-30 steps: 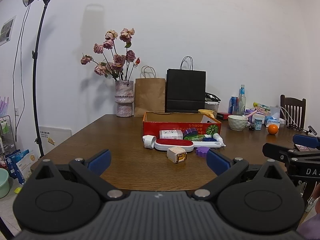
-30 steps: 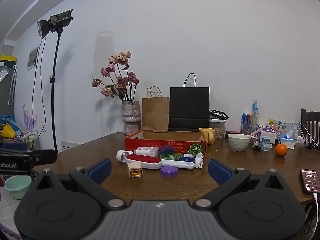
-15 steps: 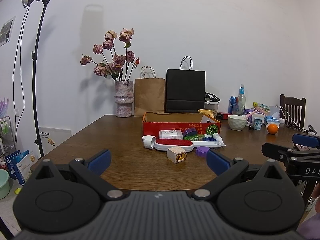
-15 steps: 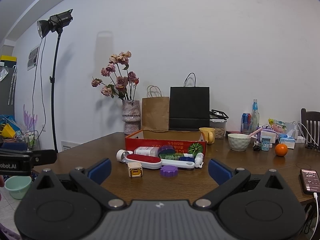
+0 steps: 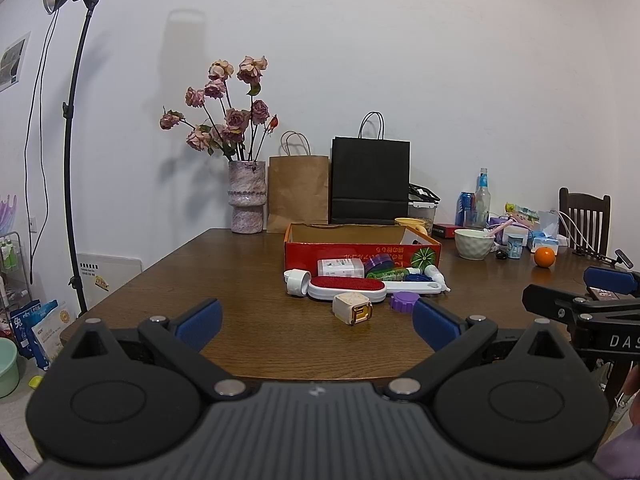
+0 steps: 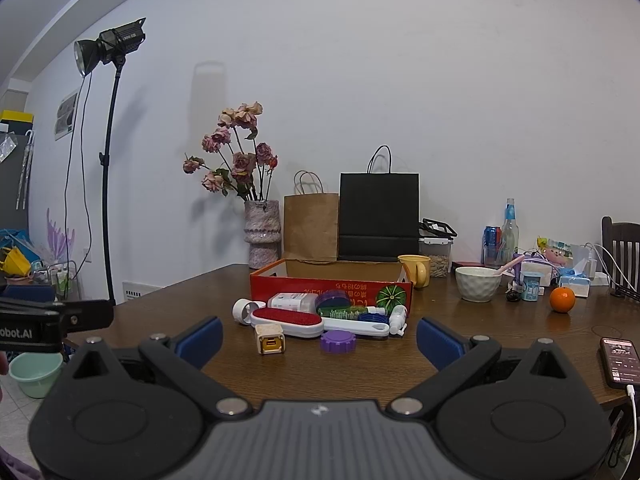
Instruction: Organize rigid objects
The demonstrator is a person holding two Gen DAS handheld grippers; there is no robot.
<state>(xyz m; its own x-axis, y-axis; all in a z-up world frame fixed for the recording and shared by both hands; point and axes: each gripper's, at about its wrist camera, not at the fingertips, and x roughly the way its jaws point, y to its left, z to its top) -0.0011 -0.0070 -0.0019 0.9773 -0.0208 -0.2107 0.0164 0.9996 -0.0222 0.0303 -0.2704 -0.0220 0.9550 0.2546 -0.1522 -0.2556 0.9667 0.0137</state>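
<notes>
Both tools were held above the near edge of the worktop (image 5: 248,280), well short of the objects. The left tool (image 5: 316,322) was spread wide with nothing between its blue pads (image 5: 199,319). The right tool (image 6: 319,336) was likewise spread and empty, and its tip was seen at the right margin of the left wrist view.

The landmark was taken as the red cardboard box (image 6: 332,287), open-topped, near the centre of the worktop. All loose objects were grouped just in front of it. Nearest the tools, a cream cube-shaped charger (image 6: 270,338) and a purple ribbed cap (image 6: 338,341) were found lying apart from each other. Directly behind them a red-faced lint brush (image 6: 289,321) with a white handle was laid flat. At its left end a white roll (image 6: 242,311) was seen. Against the box front, a white bottle on its side (image 6: 289,301), a purple round tin (image 6: 332,301), a green tube (image 6: 346,312) and a small white bottle (image 6: 398,318) were crowded together, touching.

To the right of the box a white bowl (image 6: 477,283) and an orange (image 6: 561,299) were placed. Behind the box a vase of flowers (image 6: 261,236), a brown paper bag (image 6: 310,226) and a black paper bag (image 6: 378,216) were stood by the wall.
</notes>
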